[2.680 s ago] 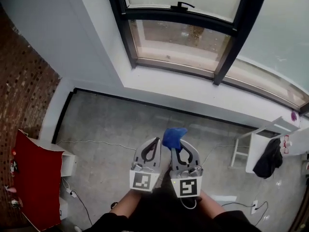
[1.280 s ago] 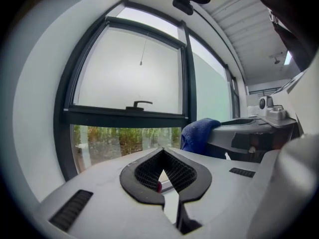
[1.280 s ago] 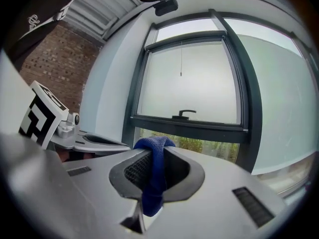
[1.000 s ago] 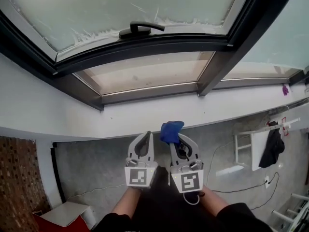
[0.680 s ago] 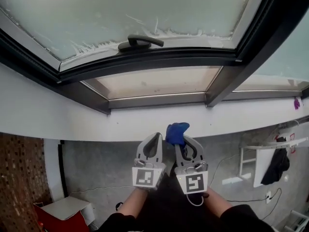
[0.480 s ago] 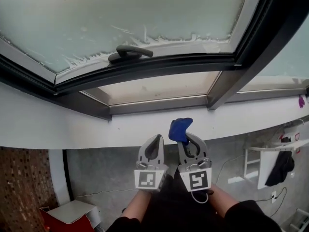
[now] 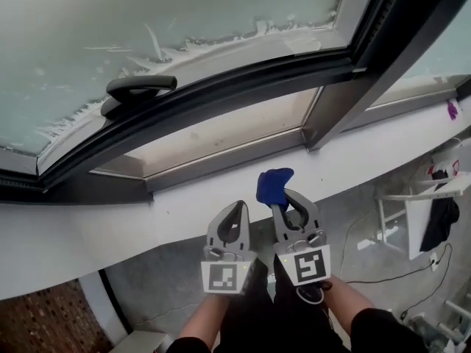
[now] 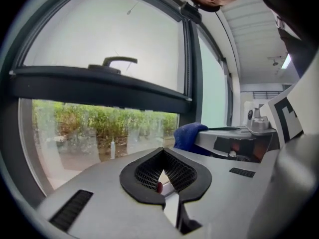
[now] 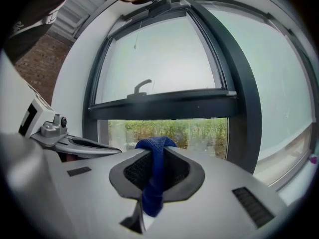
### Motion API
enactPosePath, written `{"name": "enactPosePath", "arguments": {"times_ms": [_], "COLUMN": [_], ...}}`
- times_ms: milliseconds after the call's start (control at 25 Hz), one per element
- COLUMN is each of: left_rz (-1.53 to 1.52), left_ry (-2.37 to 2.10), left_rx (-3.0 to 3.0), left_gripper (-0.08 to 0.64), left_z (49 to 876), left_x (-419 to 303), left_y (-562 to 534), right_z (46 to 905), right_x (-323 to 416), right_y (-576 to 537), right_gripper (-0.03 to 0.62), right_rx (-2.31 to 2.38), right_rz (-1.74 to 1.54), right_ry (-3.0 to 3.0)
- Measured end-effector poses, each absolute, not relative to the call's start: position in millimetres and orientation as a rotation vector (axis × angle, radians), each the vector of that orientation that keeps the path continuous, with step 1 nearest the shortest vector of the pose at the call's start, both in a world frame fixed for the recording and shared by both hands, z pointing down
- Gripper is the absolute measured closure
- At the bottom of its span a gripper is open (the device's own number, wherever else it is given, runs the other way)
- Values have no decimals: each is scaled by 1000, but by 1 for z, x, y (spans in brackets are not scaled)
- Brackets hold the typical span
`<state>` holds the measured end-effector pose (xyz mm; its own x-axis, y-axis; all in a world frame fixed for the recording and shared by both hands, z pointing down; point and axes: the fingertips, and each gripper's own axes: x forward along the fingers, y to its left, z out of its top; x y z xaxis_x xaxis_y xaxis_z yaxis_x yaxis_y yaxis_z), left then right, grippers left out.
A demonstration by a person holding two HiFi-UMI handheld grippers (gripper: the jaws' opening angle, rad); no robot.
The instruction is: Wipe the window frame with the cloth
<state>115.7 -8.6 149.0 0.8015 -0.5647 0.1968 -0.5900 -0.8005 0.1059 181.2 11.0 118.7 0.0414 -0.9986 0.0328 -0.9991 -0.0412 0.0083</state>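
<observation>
A blue cloth [image 7: 274, 186] is pinched in the closed jaws of the right gripper [image 7: 284, 199], held just short of the white sill [image 7: 176, 208] below a dark window frame [image 7: 221, 87]. The cloth's long axis runs along the jaws. Its bunched end sticks out past the tips towards the glass, and in the right gripper view a narrow tail [image 9: 153, 188] trails back down the slot. It touches neither sill nor frame. Just beside it, the left gripper [image 7: 238, 209] has its jaws together with nothing between them. A dark handle [image 7: 136, 88] sits on the frosted upper pane [image 7: 147, 13]; greenery [image 8: 99, 128] shows through the clear lower pane. Below are a grey floor [image 7: 176, 285], cables, and a dark garment [image 7: 441, 220] on white furniture at right.
</observation>
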Motion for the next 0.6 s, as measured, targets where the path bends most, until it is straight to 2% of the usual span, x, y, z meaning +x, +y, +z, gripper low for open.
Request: {"name": "enactPosePath", "arguments": {"times_ms": [400, 600], "left_rz": [189, 150], "left_ry": [-663, -623], "left_rx": [2976, 3049], "left_gripper": [555, 555], "left_z": [239, 259], "left_x": [188, 230], "left_y": [-39, -54], "right_z": [196, 197], "right_x": [253, 312], "right_y": [-18, -35], "right_gripper": [569, 569], "right_rx": [2583, 2721], "right_rz": [-60, -213], "right_ry": [-1931, -1820]}}
